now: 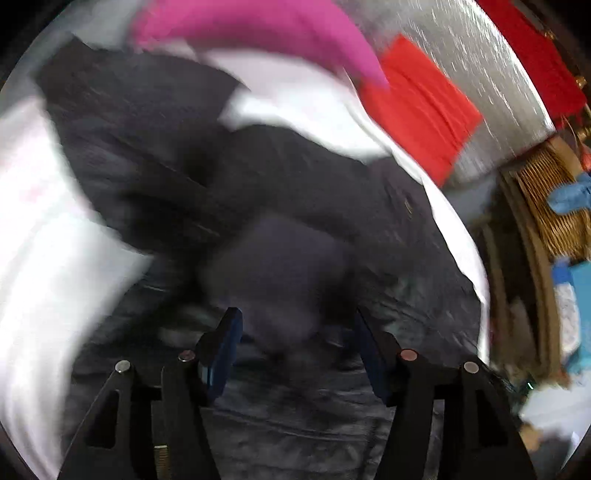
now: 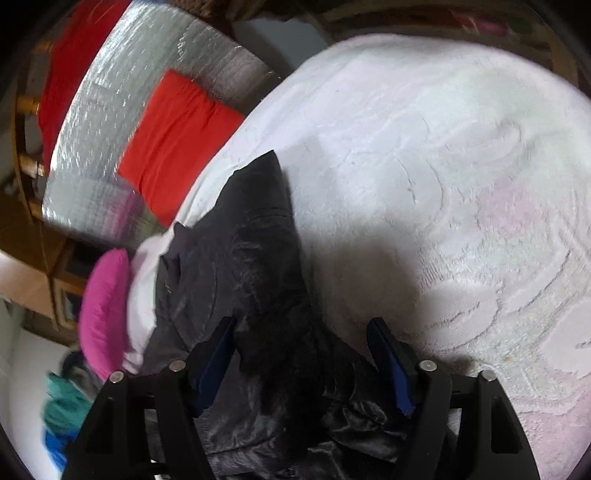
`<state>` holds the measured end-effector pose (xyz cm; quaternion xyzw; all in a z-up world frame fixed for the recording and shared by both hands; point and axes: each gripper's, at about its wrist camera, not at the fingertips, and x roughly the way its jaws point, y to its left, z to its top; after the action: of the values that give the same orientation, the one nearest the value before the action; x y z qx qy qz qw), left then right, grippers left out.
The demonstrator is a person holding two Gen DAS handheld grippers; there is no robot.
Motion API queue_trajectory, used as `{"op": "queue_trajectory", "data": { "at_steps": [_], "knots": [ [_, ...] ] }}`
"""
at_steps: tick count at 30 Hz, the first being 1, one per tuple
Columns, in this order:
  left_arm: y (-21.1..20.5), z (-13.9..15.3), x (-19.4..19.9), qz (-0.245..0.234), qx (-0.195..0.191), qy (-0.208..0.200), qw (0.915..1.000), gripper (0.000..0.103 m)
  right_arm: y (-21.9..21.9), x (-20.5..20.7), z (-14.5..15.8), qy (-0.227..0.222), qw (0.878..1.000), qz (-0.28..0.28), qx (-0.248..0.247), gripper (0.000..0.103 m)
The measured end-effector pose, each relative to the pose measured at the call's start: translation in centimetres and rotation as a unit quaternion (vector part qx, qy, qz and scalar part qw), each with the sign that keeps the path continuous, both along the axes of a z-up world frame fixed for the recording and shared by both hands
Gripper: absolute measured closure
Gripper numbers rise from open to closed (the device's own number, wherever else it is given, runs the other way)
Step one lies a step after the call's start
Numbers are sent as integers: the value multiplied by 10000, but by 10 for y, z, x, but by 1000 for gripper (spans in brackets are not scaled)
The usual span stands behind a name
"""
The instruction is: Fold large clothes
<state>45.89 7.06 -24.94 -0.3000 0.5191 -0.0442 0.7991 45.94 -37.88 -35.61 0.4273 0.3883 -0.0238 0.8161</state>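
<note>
A large dark grey garment (image 1: 258, 192) lies crumpled on a white textured bedspread (image 1: 40, 258); this view is motion-blurred. My left gripper (image 1: 297, 332) hovers just over the garment, its blue-padded jaws apart, and nothing is visibly pinched between them. In the right wrist view the same dark garment (image 2: 255, 266) stretches from the bottom edge up to a pointed corner on the bedspread (image 2: 443, 166). My right gripper (image 2: 301, 343) stands over it with jaws apart. A ridge of the dark cloth rises between the pads, close to the left one, with a gap beside the right one.
A pink cloth (image 1: 258, 26) (image 2: 103, 314) and a folded red cloth (image 1: 421, 107) (image 2: 177, 136) lie by the bed's edge. A silver foil mat (image 2: 122, 96) lies under the red cloth. A wicker basket (image 1: 550, 195) and blue items stand at the right. Teal and blue clothes (image 2: 62, 406) lie on the floor.
</note>
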Motion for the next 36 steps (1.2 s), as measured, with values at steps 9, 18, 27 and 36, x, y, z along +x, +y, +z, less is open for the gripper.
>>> {"op": "queue_trajectory", "data": {
  "at_steps": [9, 18, 27, 36],
  "knots": [
    [-9, -16, 15, 62, -295, -137, 9995, 94, -6, -8, 7, -8, 9984, -319, -461, 70],
    [9, -11, 12, 454, 574, 268, 9970, 79, -12, -10, 6, 161, 9981, -487, -355, 70],
    [9, -31, 21, 755, -322, 118, 9966, 39, -14, -24, 31, -108, 9955, -782, -530, 48],
    [-15, -15, 29, 564, 168, -566, 9967, 88, 51, -18, 68, -1123, 9864, 452, -1111, 63]
  ]
}}
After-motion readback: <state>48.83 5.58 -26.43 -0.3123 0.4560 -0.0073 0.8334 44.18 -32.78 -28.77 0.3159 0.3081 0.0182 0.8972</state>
